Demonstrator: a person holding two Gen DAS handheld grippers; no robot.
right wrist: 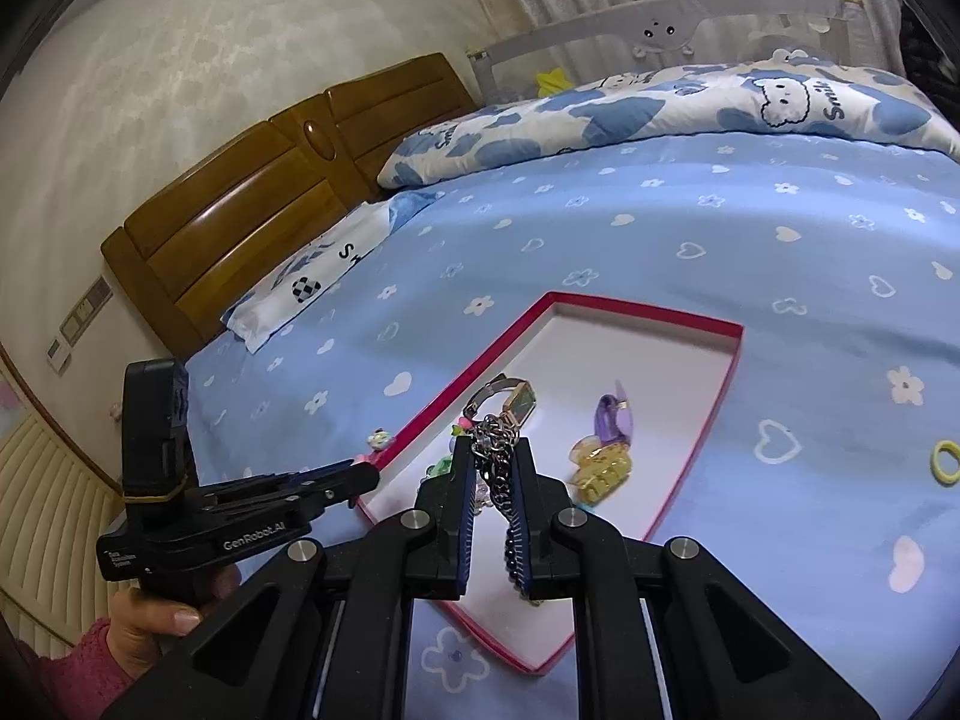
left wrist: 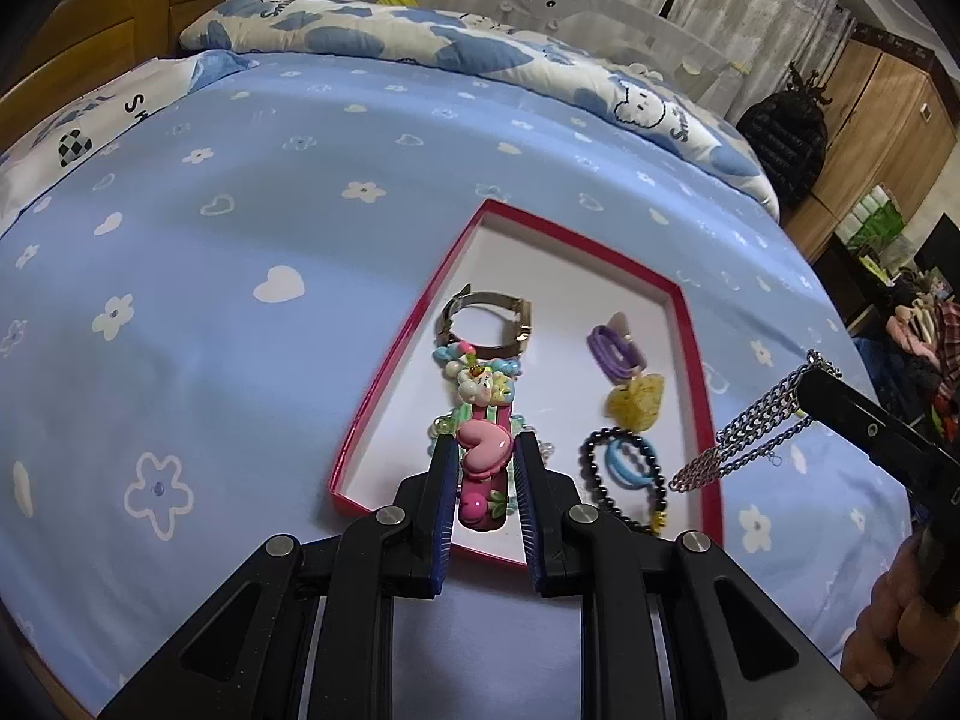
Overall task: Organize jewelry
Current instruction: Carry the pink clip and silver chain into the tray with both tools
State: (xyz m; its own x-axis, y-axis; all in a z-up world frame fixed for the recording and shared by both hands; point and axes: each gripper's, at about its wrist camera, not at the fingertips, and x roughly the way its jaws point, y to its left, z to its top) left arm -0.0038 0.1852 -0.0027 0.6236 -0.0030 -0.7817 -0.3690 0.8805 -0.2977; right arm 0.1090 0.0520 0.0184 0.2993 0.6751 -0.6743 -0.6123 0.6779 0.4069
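While the left gripper point(left wrist: 483, 450) hangs low over the near end of the red-rimmed box point(left wrist: 696, 324), its jaws flank a long pink hair clip point(left wrist: 480, 474) topped with a heart charm; whether the pads actually press it or only stand beside it I cannot tell. That clip runs lengthwise away from the gripper, its far end with the little cartoon figure pointing toward the metal watch point(left wrist: 486, 324) deeper in the box. Just right of the clip lie a black bead bracelet point(left wrist: 624, 480) with a blue hair tie inside its loop, then a yellow claw clip point(left wrist: 639, 399), then purple hair ties point(left wrist: 615, 348) farther back.

Over the same near end, the right gripper point(right wrist: 493, 468) is clamped on a silver chain point(right wrist: 498, 462). From the left wrist view the chain drapes off the fingertip in several strands slanting down toward the box's right edge; from its own camera most of its length is hidden between the pads, with a loose tail trailing back along the right finger.

Outside the box, a small charm point(right wrist: 379, 438) sits on the blue bedsheet point(left wrist: 240, 276) by the left rim, too small to identify, and a yellow hair tie point(right wrist: 947, 463) lies well off to the right, cut by the frame edge. Beyond, the cloud-print quilt point(left wrist: 420, 42) and wooden headboard point(right wrist: 240, 228) close off the bed.
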